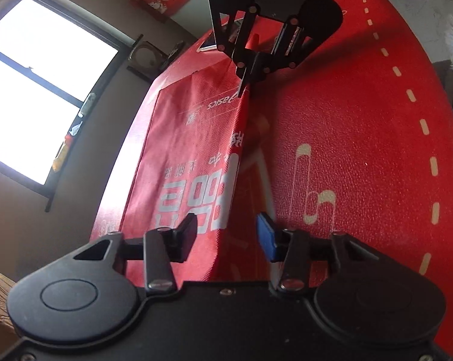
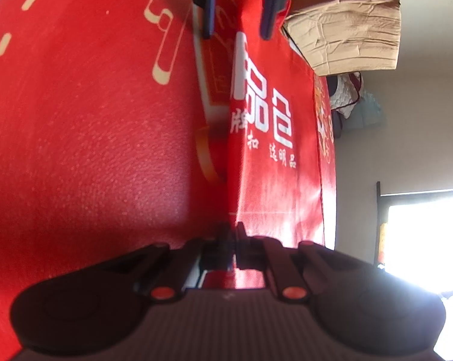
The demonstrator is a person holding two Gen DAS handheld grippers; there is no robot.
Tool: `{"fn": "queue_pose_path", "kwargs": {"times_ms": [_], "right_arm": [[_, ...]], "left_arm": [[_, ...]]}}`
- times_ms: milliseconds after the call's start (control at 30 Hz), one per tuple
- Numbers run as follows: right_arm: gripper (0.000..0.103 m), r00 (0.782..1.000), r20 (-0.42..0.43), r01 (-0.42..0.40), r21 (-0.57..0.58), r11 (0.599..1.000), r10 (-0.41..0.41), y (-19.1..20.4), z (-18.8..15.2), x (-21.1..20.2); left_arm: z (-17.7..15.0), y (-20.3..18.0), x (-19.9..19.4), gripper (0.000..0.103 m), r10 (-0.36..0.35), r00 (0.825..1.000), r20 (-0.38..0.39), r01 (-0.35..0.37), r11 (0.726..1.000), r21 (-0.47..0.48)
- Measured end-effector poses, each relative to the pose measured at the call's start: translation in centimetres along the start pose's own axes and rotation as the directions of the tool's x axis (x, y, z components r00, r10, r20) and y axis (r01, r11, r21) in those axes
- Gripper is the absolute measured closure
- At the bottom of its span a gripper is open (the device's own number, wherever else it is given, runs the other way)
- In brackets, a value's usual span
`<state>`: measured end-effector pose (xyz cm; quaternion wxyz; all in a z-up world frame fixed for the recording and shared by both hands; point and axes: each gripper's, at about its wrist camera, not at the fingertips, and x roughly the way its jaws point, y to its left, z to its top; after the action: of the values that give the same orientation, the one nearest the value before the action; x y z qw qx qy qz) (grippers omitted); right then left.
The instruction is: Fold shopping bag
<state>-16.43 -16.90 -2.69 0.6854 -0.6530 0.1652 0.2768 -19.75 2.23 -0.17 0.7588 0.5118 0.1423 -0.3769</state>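
A red shopping bag (image 1: 196,138) with white lettering lies on a red table mat, one half raised along a fold edge. My left gripper (image 1: 226,234) is open, its jaws on either side of the near end of the raised edge, not closed on it. My right gripper (image 2: 232,237) is shut on the bag's (image 2: 274,156) edge at its own end. In the left wrist view the right gripper (image 1: 244,81) pinches the far end of the fold. In the right wrist view the left gripper (image 2: 238,15) stands open around the far end.
The red mat (image 1: 361,138) has cream dashed lines and patterns. A cardboard box (image 2: 346,30) stands beyond the table edge. A bright window (image 1: 36,84) is to the side. Clothes (image 2: 352,99) lie past the table.
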Motion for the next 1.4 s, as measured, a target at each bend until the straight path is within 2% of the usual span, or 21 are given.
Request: {"fn": "queue_pose_path", "kwargs": {"times_ms": [67, 200, 300, 400, 500, 533, 567, 667, 767, 833, 933, 1000, 1033, 1167, 1200, 1267, 1333, 1367, 1400], "right_arm": [[0.097, 1.0, 0.008, 0.001, 0.015, 1.0, -0.001, 0.0, -0.3, -0.2], [0.097, 1.0, 0.026, -0.004, 0.051, 0.999, 0.003, 0.1, -0.8, -0.4], [0.097, 0.999, 0.034, -0.013, 0.068, 0.998, 0.011, 0.2, -1.0, -0.6], [0.097, 0.999, 0.038, -0.022, 0.084, 0.996, 0.019, 0.1, -1.2, -0.7], [0.097, 0.999, 0.044, -0.025, 0.113, 0.993, 0.02, 0.1, -1.4, -0.7], [0.097, 0.999, 0.048, -0.025, 0.124, 0.992, 0.019, 0.1, -1.5, -0.8], [0.097, 0.999, 0.051, -0.025, 0.135, 0.991, 0.018, 0.1, -1.6, -0.8], [0.097, 0.997, 0.073, -0.028, 0.192, 0.981, 0.014, -0.1, -2.0, -0.9], [0.097, 0.994, 0.101, -0.055, 0.254, 0.966, 0.03, -0.7, -2.7, -1.1], [0.095, 0.987, 0.141, -0.117, 0.344, 0.932, 0.072, -1.8, -3.5, -1.4], [0.093, 0.966, 0.215, -0.237, 0.505, 0.83, 0.145, -3.7, -5.0, -1.6], [0.093, 0.959, 0.24, -0.266, 0.58, 0.77, 0.151, -3.9, -5.8, -1.7], [0.093, 0.953, 0.255, -0.289, 0.617, 0.732, 0.161, -4.2, -6.2, -1.7], [0.09, 0.9, 0.36, -0.436, 0.773, 0.461, 0.247, -5.8, -8.6, -1.5], [0.09, 0.89, 0.376, -0.453, 0.794, 0.406, 0.258, -6.1, -9.0, -1.5], [0.089, 0.885, 0.384, -0.457, 0.825, 0.331, 0.263, -6.2, -9.4, -1.7], [0.086, 0.88, 0.393, -0.458, 0.852, 0.255, 0.267, -6.3, -9.7, -1.8], [0.086, 0.88, 0.397, -0.458, 0.855, 0.243, 0.26, -6.2, -9.8, -2.0], [0.086, 0.885, 0.395, -0.454, 0.847, 0.277, 0.246, -6.0, -9.9, -2.2]], "left_arm": [[-0.6, 0.6, 0.4, 0.088, -0.029, 1.0, 0.002, 0.029, 0.998, -0.049], [-2.4, 2.1, 0.5, 0.088, -0.026, 1.0, -0.003, 0.025, 0.995, -0.101], [-3.4, 2.3, 0.7, 0.089, 0.009, 1.0, -0.008, -0.009, 0.996, -0.084], [-3.9, 2.8, 0.9, 0.093, 0.013, 1.0, 0.0, -0.012, 0.99, -0.141], [-4.1, 2.8, 1.1, 0.097, 0.043, 0.999, 0.019, -0.037, 0.973, -0.226], [-4.3, 2.7, 1.1, 0.098, 0.061, 0.998, 0.029, -0.051, 0.963, -0.266], [-4.6, 3.5, 1.1, 0.098, 0.037, 0.999, 0.04, -0.021, 0.942, -0.336], [-5.7, 5.6, 0.8, 0.095, -0.049, 0.995, 0.087, 0.087, 0.845, -0.527], [-7.1, 7.4, 0.5, 0.092, -0.139, 0.978, 0.153, 0.206, 0.717, -0.666], [-8.2, 8.3, 0.6, 0.09, -0.172, 0.966, 0.191, 0.257, 0.629, -0.734], [-10.0, 9.3, 1.0, 0.088, -0.207, 0.95, 0.234, 0.305, 0.446, -0.842], [-11.2, 9.9, 1.3, 0.087, -0.224, 0.938, 0.266, 0.328, 0.311, -0.892], [-11.6, 10.2, 1.5, 0.087, -0.232, 0.931, 0.281, 0.339, 0.265, -0.903], [-13.2, 11.3, 2.4, 0.087, -0.267, 0.902, 0.338, 0.368, 0.072, -0.927], [-13.3, 11.5, 2.7, 0.087, -0.274, 0.9, 0.339, 0.364, 0.044, -0.93], [-13.5, 11.9, 3.1, 0.087, -0.288, 0.895, 0.341, 0.353, -0.012, -0.935], [-13.7, 12.3, 3.4, 0.087, -0.301, 0.891, 0.341, 0.344, -0.045, -0.938], [-13.7, 12.5, 3.6, 0.087, -0.308, 0.887, 0.344, 0.346, -0.047, -0.937], [-13.8, 12.7, 3.9, 0.087, -0.315, 0.884, 0.346, 0.349, -0.049, -0.936]]}}
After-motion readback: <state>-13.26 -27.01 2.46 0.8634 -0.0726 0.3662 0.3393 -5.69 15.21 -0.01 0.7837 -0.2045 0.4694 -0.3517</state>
